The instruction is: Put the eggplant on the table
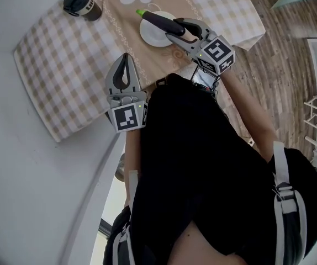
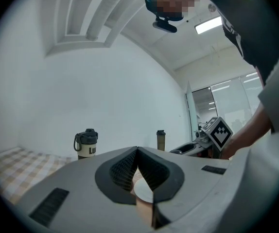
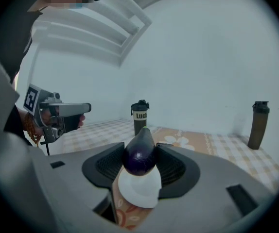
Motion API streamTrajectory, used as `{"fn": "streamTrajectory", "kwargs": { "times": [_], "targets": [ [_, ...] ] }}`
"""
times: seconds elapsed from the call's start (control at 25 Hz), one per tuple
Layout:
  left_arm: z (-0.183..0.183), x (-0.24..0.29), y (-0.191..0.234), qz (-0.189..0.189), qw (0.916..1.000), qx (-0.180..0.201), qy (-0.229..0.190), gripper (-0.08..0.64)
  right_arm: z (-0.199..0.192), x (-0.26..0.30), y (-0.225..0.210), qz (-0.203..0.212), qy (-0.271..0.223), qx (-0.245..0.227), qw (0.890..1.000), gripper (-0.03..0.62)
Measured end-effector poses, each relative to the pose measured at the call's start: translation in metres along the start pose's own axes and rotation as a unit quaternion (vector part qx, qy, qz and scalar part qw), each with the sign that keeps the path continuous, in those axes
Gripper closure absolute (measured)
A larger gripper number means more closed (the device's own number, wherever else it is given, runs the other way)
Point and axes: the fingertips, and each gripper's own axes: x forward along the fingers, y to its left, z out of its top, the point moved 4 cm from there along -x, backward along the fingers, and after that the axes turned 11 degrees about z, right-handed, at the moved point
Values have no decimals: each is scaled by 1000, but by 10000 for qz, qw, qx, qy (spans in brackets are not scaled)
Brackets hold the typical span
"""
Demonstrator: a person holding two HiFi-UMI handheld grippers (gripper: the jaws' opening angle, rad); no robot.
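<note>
A dark purple eggplant (image 1: 161,21) with a green stem is clamped between the jaws of my right gripper (image 1: 175,29), over a small white plate (image 1: 149,36) on the table. In the right gripper view the eggplant (image 3: 140,152) fills the gap between the pads, stem pointing away, with the plate (image 3: 139,189) just under it. Whether it touches the plate I cannot tell. My left gripper (image 1: 125,58) hangs over the checked cloth at the table's near edge, jaws together, holding nothing; its tips (image 2: 137,150) meet in the left gripper view.
The table carries a checked cloth (image 1: 59,59) with a tan flowered runner (image 1: 125,15). A dark lidded tumbler (image 1: 81,1) stands at the far left corner, and a second dark bottle (image 3: 258,118) stands far right. The wood floor (image 1: 280,65) lies to the right.
</note>
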Motion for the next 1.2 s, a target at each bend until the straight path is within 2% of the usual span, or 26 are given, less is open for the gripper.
{"fn": "streamTrajectory", "kwargs": {
  "times": [0.68,1.2],
  "targets": [
    [-2,-3,7,157,9999,-48,11,568,-45,24,-14,176,671,280,9972,378],
    [-10,5,14,210,9997,-89,83,568,-60,43,-14,302,1097,-113,9934,377]
  ]
}}
